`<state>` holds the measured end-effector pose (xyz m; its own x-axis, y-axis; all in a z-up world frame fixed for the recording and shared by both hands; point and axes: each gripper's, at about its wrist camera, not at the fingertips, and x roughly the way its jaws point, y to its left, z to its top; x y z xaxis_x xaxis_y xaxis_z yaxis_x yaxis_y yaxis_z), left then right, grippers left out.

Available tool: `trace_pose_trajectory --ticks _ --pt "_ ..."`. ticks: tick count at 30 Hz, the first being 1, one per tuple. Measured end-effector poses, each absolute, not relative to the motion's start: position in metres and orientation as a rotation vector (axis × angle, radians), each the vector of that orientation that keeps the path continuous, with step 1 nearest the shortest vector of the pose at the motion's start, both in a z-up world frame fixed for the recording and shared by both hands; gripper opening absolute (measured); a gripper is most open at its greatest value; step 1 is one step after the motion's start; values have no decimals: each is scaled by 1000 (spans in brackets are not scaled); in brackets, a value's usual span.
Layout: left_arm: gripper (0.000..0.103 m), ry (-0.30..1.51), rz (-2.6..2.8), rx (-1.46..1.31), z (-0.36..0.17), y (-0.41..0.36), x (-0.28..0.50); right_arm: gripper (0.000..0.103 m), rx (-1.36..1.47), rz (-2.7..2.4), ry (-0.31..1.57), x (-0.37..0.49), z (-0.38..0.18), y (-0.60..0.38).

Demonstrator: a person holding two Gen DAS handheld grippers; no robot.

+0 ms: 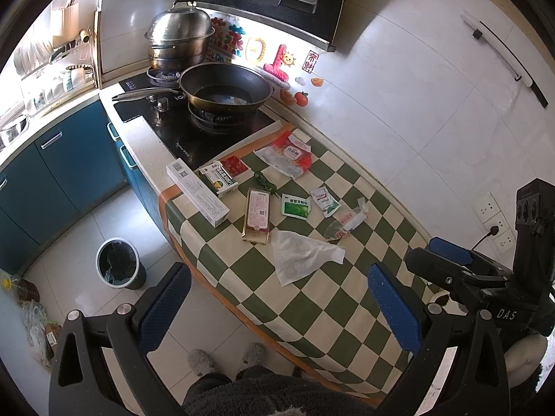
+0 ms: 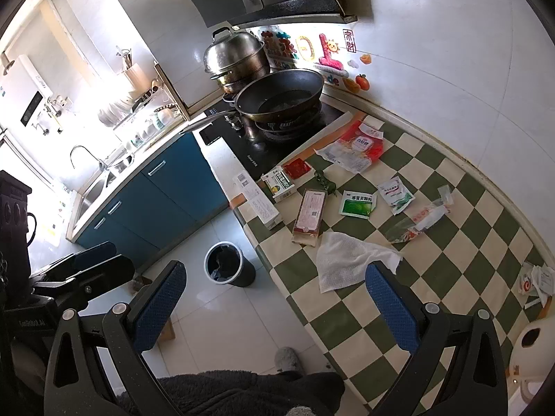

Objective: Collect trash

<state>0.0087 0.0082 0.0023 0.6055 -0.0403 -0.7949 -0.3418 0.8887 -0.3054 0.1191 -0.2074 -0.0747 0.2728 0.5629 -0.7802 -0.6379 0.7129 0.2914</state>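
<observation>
Trash lies on a green-and-cream checkered cloth (image 1: 326, 308) on the counter: a white tissue (image 1: 301, 254) (image 2: 350, 260), a brown flat box (image 1: 257, 215) (image 2: 309, 216), a long white box (image 1: 197, 188), a green-and-white medicine box (image 1: 219, 177), a green sachet (image 1: 295, 206) (image 2: 358, 204), a white sachet (image 1: 324, 201), clear wrappers (image 1: 347, 223) and a red-and-clear bag (image 1: 286, 154) (image 2: 353, 149). A bin (image 1: 119, 267) (image 2: 227, 268) with a dark liner stands on the floor. My left gripper (image 1: 277, 306) is open and empty above the cloth's front edge. My right gripper (image 2: 275, 306) is open and empty, also near the tissue.
A stove with a wok (image 1: 225, 92) and a steel steamer pot (image 1: 178, 40) is behind the cloth. Blue cabinets (image 1: 62, 170) and a sink (image 2: 93, 187) run to the left. More wrappers (image 2: 536, 282) and a white kettle (image 2: 530, 346) sit at the right. My slippers (image 1: 201, 362) show on the floor.
</observation>
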Motion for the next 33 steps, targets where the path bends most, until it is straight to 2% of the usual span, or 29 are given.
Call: trace_pose_trajectory --ticks 14,17,22,27,33 --pt "103 913 190 -453 2 6 9 103 -81 807 1014 122 -74 -208" --pt "103 922 316 -352 -1 11 15 103 -68 750 1020 125 -78 -205" --pt "103 972 621 -136 -38 43 48 103 -79 576 1022 138 -113 -182" --pt "103 1110 662 -170 -95 86 88 103 -62 448 1086 181 -171 -144" --pt "103 1264 712 -280 -172 137 130 103 -128 333 1204 248 -272 -71"
